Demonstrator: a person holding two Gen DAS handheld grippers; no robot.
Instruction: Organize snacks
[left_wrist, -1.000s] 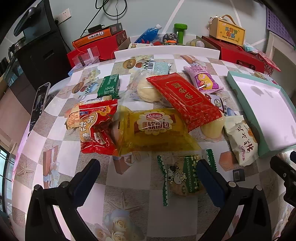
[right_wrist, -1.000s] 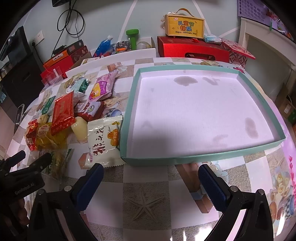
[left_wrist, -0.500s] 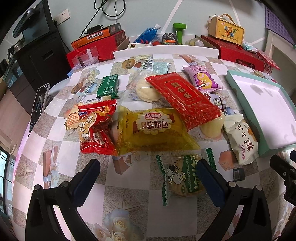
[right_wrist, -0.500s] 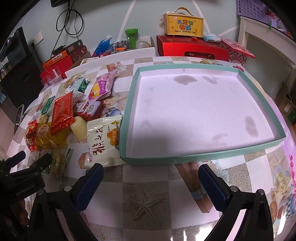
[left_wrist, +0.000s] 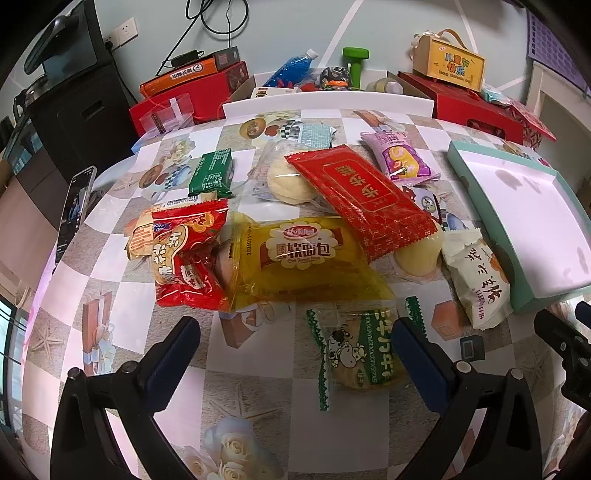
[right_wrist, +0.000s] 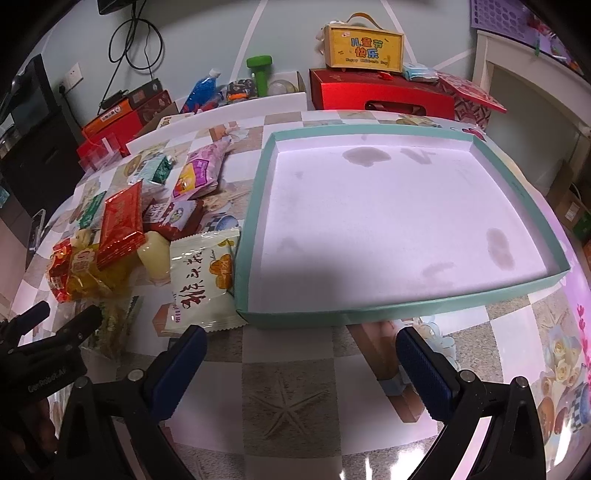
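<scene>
Several snack packets lie in a pile on the patterned table. A yellow bread packet (left_wrist: 306, 258), a long red packet (left_wrist: 362, 199), a red-orange packet (left_wrist: 184, 254) and a white packet (left_wrist: 476, 280) show in the left wrist view. A green-edged biscuit packet (left_wrist: 362, 350) lies between my left gripper's (left_wrist: 295, 354) open fingers. An empty teal-rimmed box (right_wrist: 424, 306) with a white floor sits to the right. My right gripper (right_wrist: 299, 365) is open and empty in front of the box's near wall. The white packet (right_wrist: 203, 280) touches the box's left corner.
A phone (left_wrist: 72, 210) lies at the table's left edge. Red gift boxes (right_wrist: 380, 96), a yellow carton (right_wrist: 364, 48), a green dumbbell (right_wrist: 260, 70) and a blue bottle (right_wrist: 201, 88) stand behind the table. My left gripper (right_wrist: 55, 328) shows at the right wrist view's lower left.
My left gripper has drawn slightly nearer the green-edged biscuit packet. The right gripper and the box have barely shifted.
</scene>
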